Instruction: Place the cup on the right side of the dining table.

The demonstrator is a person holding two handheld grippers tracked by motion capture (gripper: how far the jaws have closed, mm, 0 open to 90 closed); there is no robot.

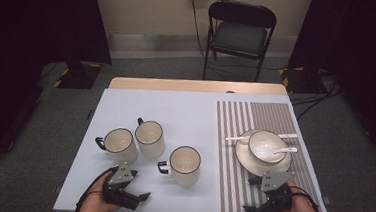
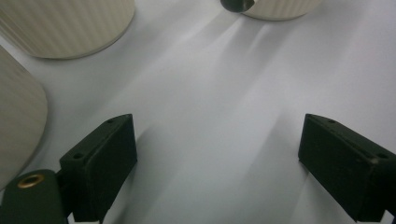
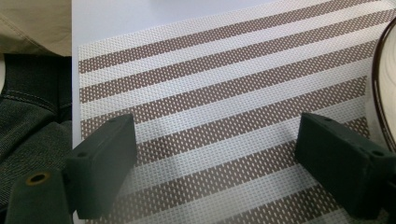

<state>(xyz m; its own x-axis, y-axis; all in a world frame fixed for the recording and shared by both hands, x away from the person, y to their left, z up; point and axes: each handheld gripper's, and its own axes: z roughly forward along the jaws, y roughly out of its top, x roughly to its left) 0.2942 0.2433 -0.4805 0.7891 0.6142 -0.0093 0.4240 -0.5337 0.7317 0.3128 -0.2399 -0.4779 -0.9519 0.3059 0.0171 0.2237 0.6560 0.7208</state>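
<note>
Three cream cups with dark rims stand on the white mat (image 1: 175, 110): a left cup (image 1: 118, 144), a middle cup (image 1: 149, 138) and a right cup (image 1: 185, 165). A bowl (image 1: 266, 144) sits on a plate (image 1: 244, 162) on the striped placemat (image 1: 230, 194), with a white spoon (image 1: 284, 150) in it. My left gripper (image 1: 138, 201) is open near the front edge, below the cups, holding nothing. In the left gripper view, its jaws (image 2: 217, 135) stand wide over bare mat, with a cup's wall (image 2: 70, 28) ahead. My right gripper (image 1: 251, 194) is open and hovers over the placemat (image 3: 224, 93).
A second spoon (image 1: 236, 138) lies by the plate's far side. The plate's rim (image 3: 385, 88) is close to the right jaw. The person's trouser leg (image 3: 28, 121) shows past the table's front edge. A black folding chair (image 1: 239, 32) stands beyond the table.
</note>
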